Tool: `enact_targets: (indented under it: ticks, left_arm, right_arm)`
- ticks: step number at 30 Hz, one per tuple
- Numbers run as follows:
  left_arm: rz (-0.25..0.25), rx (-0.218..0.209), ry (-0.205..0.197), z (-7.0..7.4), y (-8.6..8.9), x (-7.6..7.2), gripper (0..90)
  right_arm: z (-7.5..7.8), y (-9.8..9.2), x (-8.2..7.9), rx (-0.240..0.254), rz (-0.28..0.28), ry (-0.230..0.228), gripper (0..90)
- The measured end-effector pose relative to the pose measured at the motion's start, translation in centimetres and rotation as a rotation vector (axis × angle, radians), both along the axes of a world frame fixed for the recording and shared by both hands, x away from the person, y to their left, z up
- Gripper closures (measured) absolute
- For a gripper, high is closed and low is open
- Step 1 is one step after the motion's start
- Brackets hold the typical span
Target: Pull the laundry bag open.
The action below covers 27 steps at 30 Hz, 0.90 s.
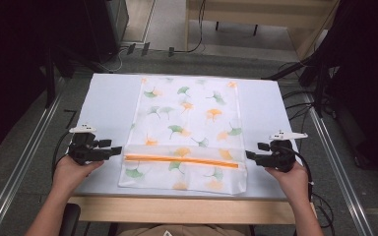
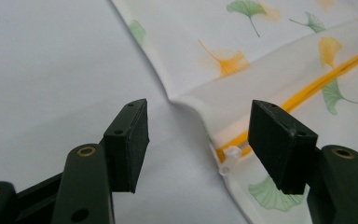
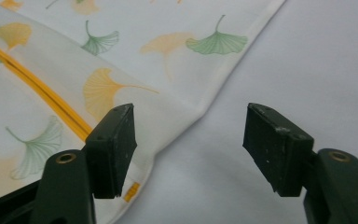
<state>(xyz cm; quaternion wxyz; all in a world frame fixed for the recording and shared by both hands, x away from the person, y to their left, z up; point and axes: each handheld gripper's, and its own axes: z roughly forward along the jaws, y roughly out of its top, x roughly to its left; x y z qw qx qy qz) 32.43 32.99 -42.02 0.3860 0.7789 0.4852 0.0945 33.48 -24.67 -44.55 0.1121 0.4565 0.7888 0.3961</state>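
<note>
Left hand-held gripper (image 2: pixel 198 135), jaws apart, above a white tabletop (image 2: pixel 51 70); a ginkgo-leaf printed bag (image 2: pixel 261 56) with an orange zipper (image 2: pixel 307 91) lies toward two o'clock.

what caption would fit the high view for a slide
Two open claws, left and right, flank a leaf-print cloth bag with an orange zipper on a white table.
</note>
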Motion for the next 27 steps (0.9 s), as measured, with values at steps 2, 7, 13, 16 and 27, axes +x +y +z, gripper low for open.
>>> enact_targets:
  ticks: [2,7,13,16,27]
  left_arm:
    - [0.008,0.011,-0.016,0.1,0.2,0.1,38.6]
    - [0.036,0.033,-0.032,0.0,0.9,0.5,36.9]
    - [0.054,0.041,-0.078,-0.1,1.7,0.5,31.3]
    - [0.075,0.045,-0.075,-0.2,1.9,0.6,31.1]
    - [0.092,0.051,-0.069,-0.5,2.0,0.7,29.6]
  right_arm:
    - [-0.2,-0.5,0.0,-0.009,-0.012,-0.028,32.0]
    - [-0.4,-1.6,0.2,-0.011,-0.052,-0.048,30.8]
    - [-0.6,-2.3,0.3,0.001,-0.049,-0.039,24.4]
    - [-0.8,-2.6,0.4,0.012,-0.019,-0.029,22.4]
    - [-1.2,-2.7,0.8,-0.023,-0.062,-0.005,23.0]
